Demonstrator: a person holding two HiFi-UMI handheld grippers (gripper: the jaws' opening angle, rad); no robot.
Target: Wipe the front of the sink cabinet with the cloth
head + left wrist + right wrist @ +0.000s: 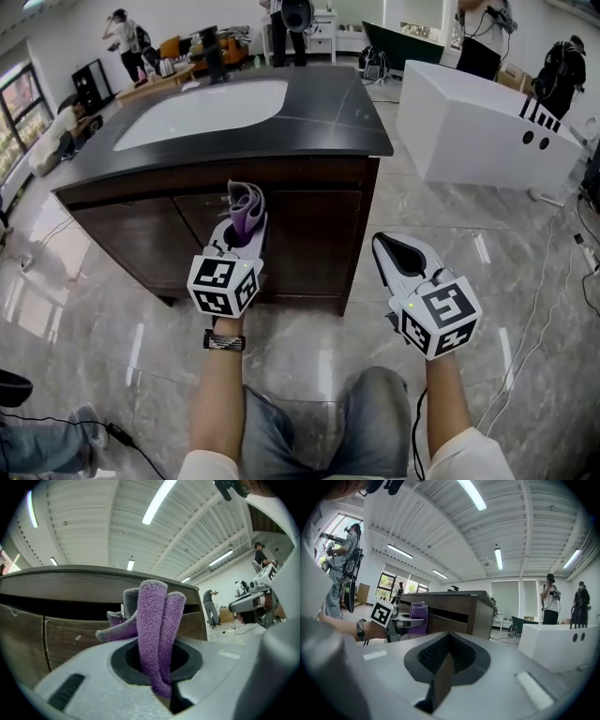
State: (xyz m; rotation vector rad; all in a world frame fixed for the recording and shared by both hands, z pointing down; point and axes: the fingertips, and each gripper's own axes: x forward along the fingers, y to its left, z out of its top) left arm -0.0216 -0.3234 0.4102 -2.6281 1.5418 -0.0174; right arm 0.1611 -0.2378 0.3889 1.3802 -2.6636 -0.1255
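Two grippers are in front of the sink cabinet, and only one of them has work. The left gripper has its jaws closed on the purple cloth, which stands up out of them in two folded ends. The cloth is before the middle of the cabinet front, just under the overhanging edge of the black countertop. Whether it already touches the wood the views do not settle, though from the right gripper view it seems just short of it. The right gripper has its jaws together with nothing between them. It hangs near the right corner of the cabinet, well apart from the cloth.

The step in hand seems to be bringing the cloth onto the front and beginning the strokes. To do it well, the person should probably press the loose folded ends flat on the wood and not the hard jaw tips, which could scratch the dark panel. Long strokes from the left edge to the right corner, one row under another down to the bottom edge, would likely cover the whole front. The cloth is thick, so a firm hold matters; otherwise it may slip out under friction.
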